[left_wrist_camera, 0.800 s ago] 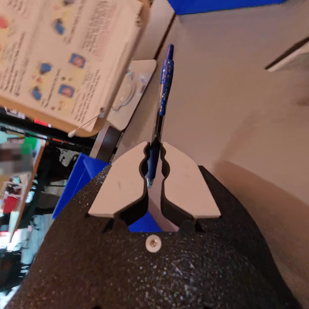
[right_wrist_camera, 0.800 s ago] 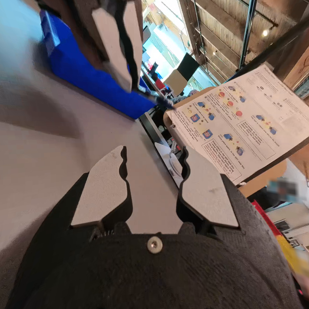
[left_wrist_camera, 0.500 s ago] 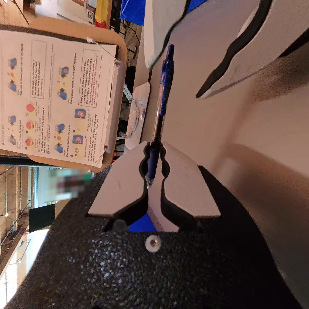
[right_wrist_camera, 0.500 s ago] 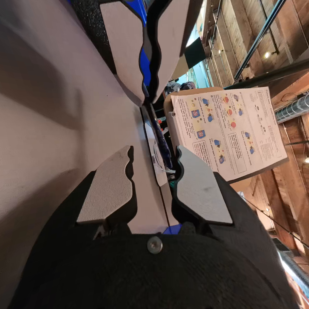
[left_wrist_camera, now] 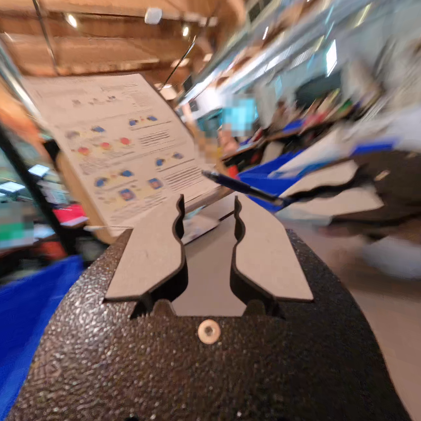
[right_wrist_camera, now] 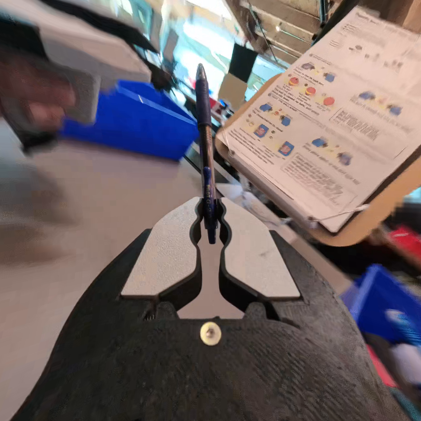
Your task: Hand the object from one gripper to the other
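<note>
A blue pen [right_wrist_camera: 206, 145] stands out of my right gripper [right_wrist_camera: 209, 205], which is shut on its clip end; the writing tip points up and away. In the left wrist view the same pen [left_wrist_camera: 239, 186] sticks out leftward from the right gripper [left_wrist_camera: 282, 200] at the right of the picture. My left gripper [left_wrist_camera: 208, 202] is open and empty, its jaws well apart, a little left of and below the pen. In the right wrist view the left gripper [right_wrist_camera: 68, 75] is a blur at upper left.
A clipboard with a printed instruction sheet [left_wrist_camera: 127, 145] stands behind the grey table [right_wrist_camera: 102, 193]; it shows in the right wrist view too [right_wrist_camera: 330, 118]. Blue bins sit at the table's far side [right_wrist_camera: 141, 120], at the right [right_wrist_camera: 387, 303], and at the left [left_wrist_camera: 29, 303].
The pen has passed from my left gripper to my right one. My left gripper opened and drew away; my right gripper closed on the pen. Both views have swung upright.
</note>
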`<action>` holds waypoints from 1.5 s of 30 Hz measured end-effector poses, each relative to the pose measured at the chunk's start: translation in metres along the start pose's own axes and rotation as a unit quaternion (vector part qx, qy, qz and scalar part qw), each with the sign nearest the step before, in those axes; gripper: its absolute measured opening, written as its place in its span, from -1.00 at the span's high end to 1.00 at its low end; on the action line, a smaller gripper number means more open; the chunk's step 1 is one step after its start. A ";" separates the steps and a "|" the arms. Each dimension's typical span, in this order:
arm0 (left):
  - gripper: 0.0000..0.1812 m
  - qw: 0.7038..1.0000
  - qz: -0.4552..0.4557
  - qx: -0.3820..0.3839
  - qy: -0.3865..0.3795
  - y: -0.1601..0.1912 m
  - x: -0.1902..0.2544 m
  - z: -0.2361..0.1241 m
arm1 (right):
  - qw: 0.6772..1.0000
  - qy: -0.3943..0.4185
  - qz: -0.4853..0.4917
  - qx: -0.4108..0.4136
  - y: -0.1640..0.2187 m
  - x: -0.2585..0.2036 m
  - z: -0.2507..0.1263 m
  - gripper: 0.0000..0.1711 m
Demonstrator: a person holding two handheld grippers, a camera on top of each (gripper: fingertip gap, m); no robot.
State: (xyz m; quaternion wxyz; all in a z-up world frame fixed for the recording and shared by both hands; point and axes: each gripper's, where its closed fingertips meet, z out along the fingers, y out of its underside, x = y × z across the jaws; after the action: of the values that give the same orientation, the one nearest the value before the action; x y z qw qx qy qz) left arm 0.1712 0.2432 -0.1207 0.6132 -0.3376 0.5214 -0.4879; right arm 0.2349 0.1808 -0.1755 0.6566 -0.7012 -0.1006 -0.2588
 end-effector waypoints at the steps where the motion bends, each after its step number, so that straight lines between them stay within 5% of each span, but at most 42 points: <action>1: 0.59 0.995 -0.089 0.028 0.036 -0.005 0.003 -0.001 | 0.997 -0.029 0.068 0.031 -0.009 -0.004 -0.002 0.87; 4: 0.62 0.922 -0.337 0.072 0.178 -0.011 0.026 0.000 | 0.929 -0.162 0.308 0.125 -0.040 -0.025 -0.011 0.87; 7: 0.64 0.858 -0.433 0.086 0.262 -0.011 0.043 -0.001 | 0.871 -0.235 0.408 0.137 -0.049 -0.042 -0.011 0.87; 12: 0.88 0.863 -0.398 0.066 0.305 -0.006 0.063 -0.004 | 0.862 -0.288 0.401 0.113 -0.051 -0.065 -0.012 0.88; 17: 0.89 0.867 -0.384 0.060 0.312 -0.004 0.066 -0.005 | 0.864 -0.300 0.395 0.088 -0.047 -0.070 -0.011 0.87; 25: 0.89 0.910 -0.300 0.044 0.282 -0.001 0.068 -0.002 | 0.870 -0.284 0.394 0.082 -0.045 -0.068 -0.008 0.84; 28: 0.89 0.948 -0.241 0.029 0.206 0.005 0.051 0.002 | 0.899 -0.206 0.374 0.091 -0.037 -0.046 -0.005 0.52; 32: 0.89 0.993 -0.061 -0.083 0.062 0.035 0.021 0.008 | 0.947 -0.101 0.289 0.093 -0.036 -0.021 -0.005 0.42; 37: 0.89 0.972 0.183 -0.143 0.018 0.049 0.030 0.010 | 0.948 -0.046 0.292 0.121 -0.057 -0.015 0.002 0.52; 45: 0.89 0.956 0.245 -0.163 -0.001 0.051 0.030 0.010 | 0.952 -0.023 0.280 0.120 -0.057 -0.022 0.005 0.82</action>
State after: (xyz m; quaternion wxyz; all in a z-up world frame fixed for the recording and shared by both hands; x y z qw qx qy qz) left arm 0.1932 0.2293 -0.1747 0.6507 -0.2953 0.6603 -0.2309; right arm 0.1901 0.1966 -0.1367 0.7793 -0.6234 0.0543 -0.0344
